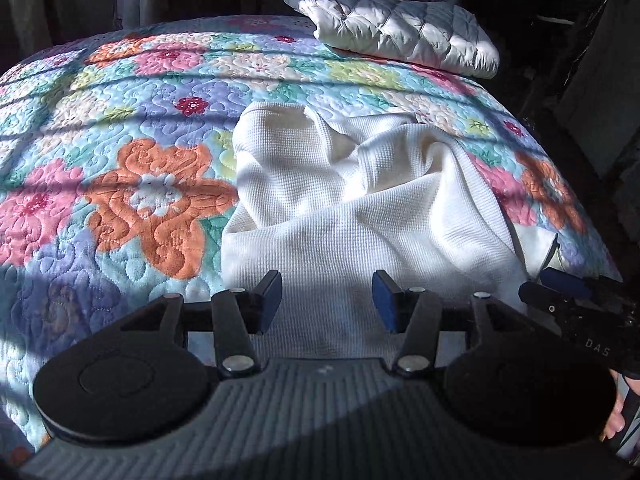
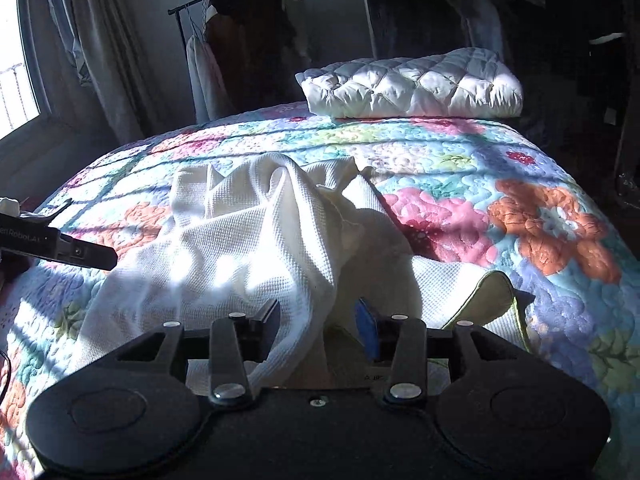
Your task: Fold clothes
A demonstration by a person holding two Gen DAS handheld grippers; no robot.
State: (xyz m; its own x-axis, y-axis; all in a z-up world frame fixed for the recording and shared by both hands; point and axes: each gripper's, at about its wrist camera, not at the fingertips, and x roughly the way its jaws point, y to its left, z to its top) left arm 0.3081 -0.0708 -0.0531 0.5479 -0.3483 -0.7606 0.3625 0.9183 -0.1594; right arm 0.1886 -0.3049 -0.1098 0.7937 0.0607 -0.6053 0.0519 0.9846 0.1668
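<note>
A: So, where lies the white waffle garment?
B: Crumpled, well before the quilted pillow. The left gripper and right gripper stand open, gripping nothing.
A: Soft, light; take its edge.

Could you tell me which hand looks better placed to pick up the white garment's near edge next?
Probably right: its tongs straddle a raised fold of the white garment, while the left tongs hover over flat cloth.

Quilted bed: white garment, pillow.
</note>
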